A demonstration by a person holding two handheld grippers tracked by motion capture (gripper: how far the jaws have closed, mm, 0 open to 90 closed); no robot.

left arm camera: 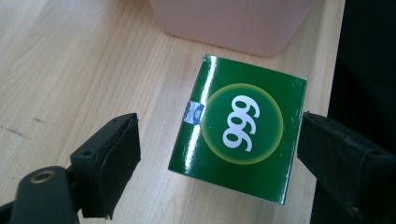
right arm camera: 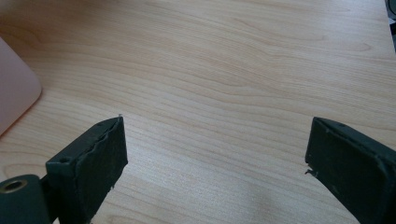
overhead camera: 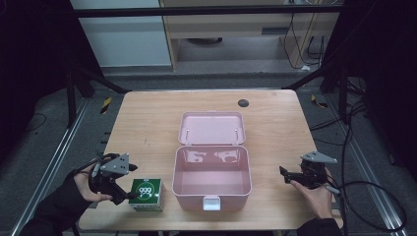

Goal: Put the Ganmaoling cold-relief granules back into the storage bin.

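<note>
— Where is the green 999 carton (left arm camera: 238,149) sitting?
— On the table (overhead camera: 147,123), just beside the open pink case (overhead camera: 211,189) (nothing inside yet). The left tongs (left arm camera: 219,154) are straddling it, apart; the right tongs (right arm camera: 215,163) are gaping over bare wood.

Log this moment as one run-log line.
left gripper: open, straddling green 999 box, no contact | right gripper: open over bare table | pink case: lid open, empty

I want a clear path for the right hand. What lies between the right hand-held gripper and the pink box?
Only bare wooden table between right hand-held gripper and pink box, seen in the high view.
</note>
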